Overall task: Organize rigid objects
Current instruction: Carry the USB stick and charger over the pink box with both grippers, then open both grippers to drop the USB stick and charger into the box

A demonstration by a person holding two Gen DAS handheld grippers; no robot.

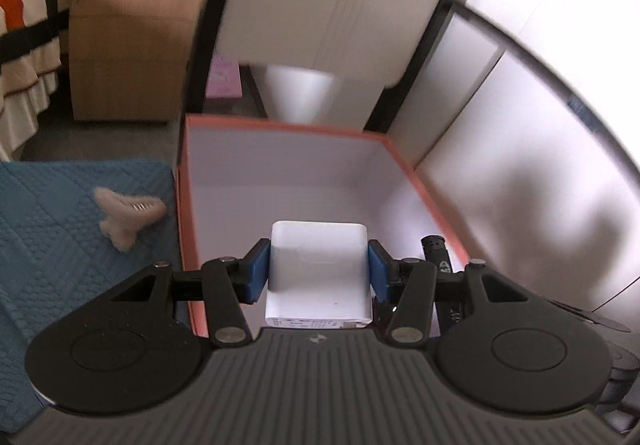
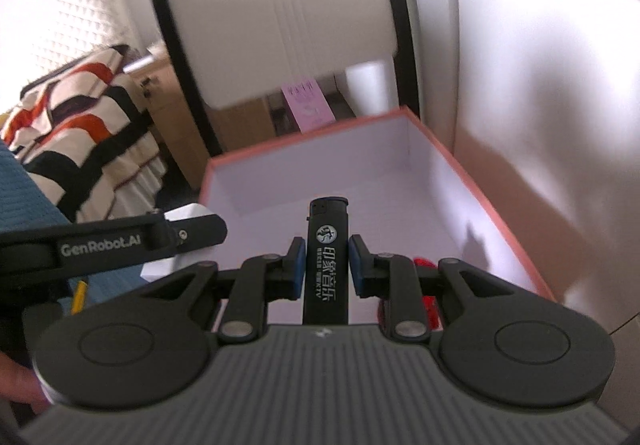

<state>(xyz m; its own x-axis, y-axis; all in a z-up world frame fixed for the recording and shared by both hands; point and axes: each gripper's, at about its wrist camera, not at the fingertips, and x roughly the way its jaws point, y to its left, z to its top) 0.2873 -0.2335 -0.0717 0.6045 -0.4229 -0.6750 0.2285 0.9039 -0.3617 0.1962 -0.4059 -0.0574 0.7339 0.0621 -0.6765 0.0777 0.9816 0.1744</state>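
A: Blue pads first, right up close. The left gripper (image 1: 318, 271) has its pads (image 1: 256, 271) pressed against both sides of a white block (image 1: 318, 265), likely a charger, so it is clamped on that. The right gripper (image 2: 325, 267) is closed tight on a black lighter (image 2: 325, 257), which stands up between its jaws with white print on its face.

B: And where are the two things in relation to the box?

A: Both hang over the near end of the orange-edged box (image 1: 404, 161), whose pale inside looks bare apart from something red (image 2: 424, 265) low behind the right gripper; I can't tell what it is. In the left view the lighter shows just to the right of the block.

B: So nothing is down yet?

A: Not these two. I'd judge both are about to be released into the box. Further left, a beige hair clip (image 1: 126, 215) lies on the teal quilted cover (image 1: 60, 213), outside the box, so at least that is left. A yellow stick (image 2: 79, 295), maybe a pencil, lies there too.

B: Beyond that?

A: A wooden cabinet (image 1: 132, 37) and a striped bedspread (image 1: 24, 25).
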